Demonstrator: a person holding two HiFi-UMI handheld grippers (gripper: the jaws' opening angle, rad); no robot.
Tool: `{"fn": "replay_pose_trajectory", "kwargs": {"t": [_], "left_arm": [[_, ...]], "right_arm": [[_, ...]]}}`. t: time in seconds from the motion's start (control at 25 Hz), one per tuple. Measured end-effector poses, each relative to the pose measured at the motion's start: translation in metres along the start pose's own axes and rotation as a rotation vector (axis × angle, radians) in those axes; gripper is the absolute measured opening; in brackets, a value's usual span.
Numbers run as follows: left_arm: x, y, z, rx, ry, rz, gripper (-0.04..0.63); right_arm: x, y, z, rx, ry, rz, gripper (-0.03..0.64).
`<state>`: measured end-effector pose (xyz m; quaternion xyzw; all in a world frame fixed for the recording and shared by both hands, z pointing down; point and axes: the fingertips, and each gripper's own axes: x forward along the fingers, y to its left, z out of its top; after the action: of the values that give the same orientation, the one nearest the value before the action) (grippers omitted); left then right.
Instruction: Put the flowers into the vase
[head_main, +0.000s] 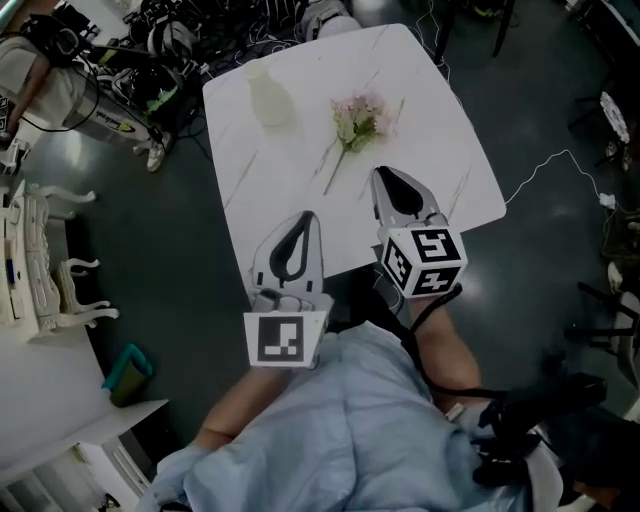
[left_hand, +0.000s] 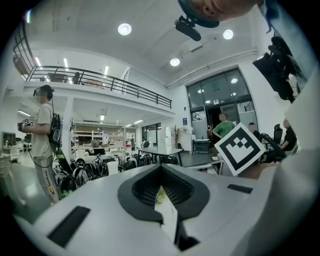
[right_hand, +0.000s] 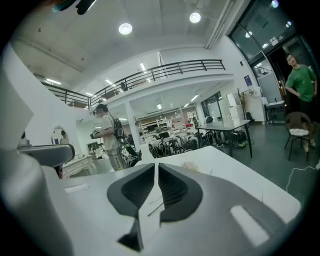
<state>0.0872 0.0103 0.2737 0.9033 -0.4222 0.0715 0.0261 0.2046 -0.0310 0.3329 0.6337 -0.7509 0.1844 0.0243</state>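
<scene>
A white vase (head_main: 268, 95) stands upright near the far left corner of the white marble table (head_main: 440, 150). A small bunch of pale pink flowers (head_main: 357, 118) lies flat to its right, its green stem pointing toward me. My right gripper (head_main: 377, 173) hovers over the table just behind the stem's end; in the right gripper view its jaws (right_hand: 156, 165) stand a thin slit apart with nothing between them, and the flowers (right_hand: 192, 165) show ahead. My left gripper (head_main: 309, 215) is over the table's near edge, shut and empty, its tips (left_hand: 161, 166) touching.
Cables and gear (head_main: 150, 50) crowd the floor beyond the table's far left. White carved furniture (head_main: 40, 270) stands at the left, with a teal object (head_main: 125, 370) below it. A white cable (head_main: 560, 160) runs across the floor at right. One person (left_hand: 42, 130) stands behind the table, another (right_hand: 300, 80) farther off.
</scene>
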Motion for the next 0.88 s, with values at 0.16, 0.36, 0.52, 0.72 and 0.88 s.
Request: {"fn": "replay_pose_trajectory", "kwargs": {"t": [0.16, 0.36, 0.52, 0.72, 0.88], "left_arm": [[0.033, 0.0, 0.004, -0.005, 0.022, 0.023, 0.003], [0.055, 0.023, -0.006, -0.033, 0.066, 0.068, 0.003], [0.076, 0.045, -0.022, -0.06, 0.109, 0.083, 0.003], [0.098, 0.078, -0.051, -0.112, 0.186, 0.081, 0.005], [0.109, 0.102, -0.069, -0.153, 0.225, 0.073, 0.005]], "right_arm": [[0.036, -0.018, -0.003, 0.033, 0.056, 0.044, 0.028], [0.077, -0.034, -0.023, 0.102, 0.148, 0.059, 0.1], [0.113, -0.05, -0.052, 0.172, 0.248, 0.039, 0.156], [0.152, -0.066, -0.09, 0.232, 0.359, -0.04, 0.19], [0.175, -0.082, -0.115, 0.282, 0.429, -0.116, 0.193]]}}
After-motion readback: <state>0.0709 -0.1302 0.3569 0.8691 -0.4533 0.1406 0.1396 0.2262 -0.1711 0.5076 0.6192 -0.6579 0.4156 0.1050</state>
